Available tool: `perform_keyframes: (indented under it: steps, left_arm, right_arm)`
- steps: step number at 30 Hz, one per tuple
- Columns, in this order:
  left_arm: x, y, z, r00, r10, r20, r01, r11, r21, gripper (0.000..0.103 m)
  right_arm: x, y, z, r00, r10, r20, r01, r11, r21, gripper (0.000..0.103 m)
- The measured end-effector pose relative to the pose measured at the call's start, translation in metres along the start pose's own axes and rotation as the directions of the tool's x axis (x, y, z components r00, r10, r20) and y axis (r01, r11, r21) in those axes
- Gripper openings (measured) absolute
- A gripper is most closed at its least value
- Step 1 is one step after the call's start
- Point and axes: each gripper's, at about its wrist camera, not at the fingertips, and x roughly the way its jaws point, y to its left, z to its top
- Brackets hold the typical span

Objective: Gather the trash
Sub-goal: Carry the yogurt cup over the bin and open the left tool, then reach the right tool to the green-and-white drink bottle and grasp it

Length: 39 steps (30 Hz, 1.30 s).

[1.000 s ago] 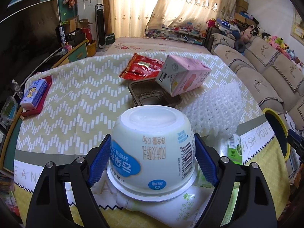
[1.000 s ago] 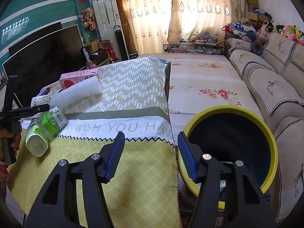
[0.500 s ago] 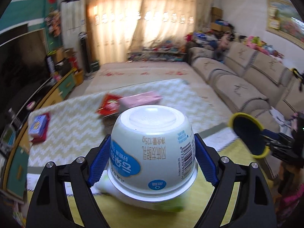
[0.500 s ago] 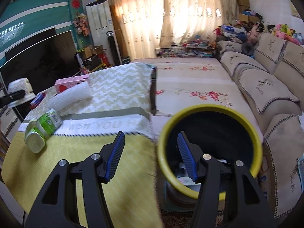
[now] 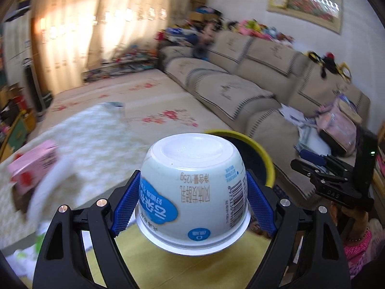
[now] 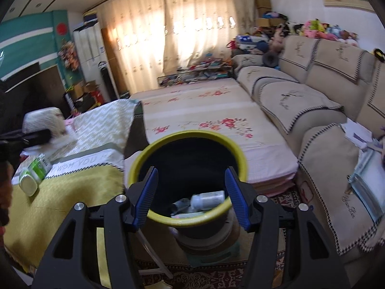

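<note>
My left gripper [image 5: 192,200] is shut on a white yogurt cup [image 5: 192,187], held upside down above the table's yellow cloth. The yellow-rimmed dark trash bin [image 5: 262,154] stands just behind the cup. In the right wrist view the bin [image 6: 187,220] is right in front of my open, empty right gripper [image 6: 191,192], with a white bottle [image 6: 208,198] and other trash inside. The cup and left gripper show at the far left there [image 6: 43,120]. The right gripper also shows at the right of the left wrist view [image 5: 320,168].
A green-and-white bottle [image 6: 33,173] lies on the table's yellow cloth [image 6: 72,187]. A pink carton [image 5: 33,168] and white foam netting [image 5: 48,187] lie on the table behind. A beige sofa [image 6: 312,110] runs along the right; a floral mat [image 6: 204,118] covers the floor.
My left gripper lifted the cup off the table and swung right toward the bin. My right gripper turned so the bin now sits centred between its fingers.
</note>
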Motion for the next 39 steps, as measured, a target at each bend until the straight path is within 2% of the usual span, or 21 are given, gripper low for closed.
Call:
perform_keyframes:
  steps: [6,11,12,13,17,23,29,35,39]
  left_arm:
    - [0.067,-0.04,0.028,0.996,-0.052,-0.065,0.055,0.998,0.033,0.082]
    - [0.118,-0.059,0.044,0.994,-0.044,-0.102,0.049,0.998,0.048,0.085]
    - [0.127,-0.06,0.048,0.994,-0.035,-0.101,0.04,0.998,0.051,0.09]
    - [0.134,-0.062,0.05,0.995,-0.026,-0.092,0.031,0.998,0.054,0.092]
    - [0.136,-0.062,0.056,0.998,-0.006,-0.063,0.009,0.999,0.048,0.092]
    - [0.082,-0.05,0.044,1.0,0.002,0.023,-0.002,1.0,0.002,0.095]
    - [0.001,-0.018,0.013,0.992,0.042,0.118,-0.032,0.995,-0.089,0.098]
    - [-0.072,0.02,-0.028,0.976,0.132,0.176,-0.098,0.977,-0.189,0.098]
    - [-0.118,0.044,-0.06,0.95,0.244,0.195,-0.194,0.95,-0.245,0.098]
  right_arm:
    - [-0.013,-0.035,-0.005,0.999,-0.031,0.021,0.029,0.998,0.055,0.056]
    - [-0.016,-0.053,-0.008,0.999,-0.044,0.027,0.042,0.995,0.089,0.058]
    - [-0.016,-0.055,-0.009,0.999,-0.045,0.025,0.042,0.995,0.095,0.058]
    - [-0.015,-0.056,-0.009,0.999,-0.045,0.024,0.042,0.994,0.098,0.058]
    - [-0.011,-0.057,-0.01,0.999,-0.035,0.016,0.033,0.994,0.104,0.059]
    - [0.0,-0.045,-0.012,1.0,0.0,0.0,0.0,0.996,0.09,0.059]
    - [0.01,-0.024,-0.012,0.999,0.038,-0.025,-0.036,0.998,0.059,0.06]
    - [0.016,0.012,-0.012,0.994,0.096,-0.047,-0.096,0.995,0.005,0.061]
    - [0.026,0.049,-0.012,0.983,0.168,-0.08,-0.172,0.984,-0.046,0.062]
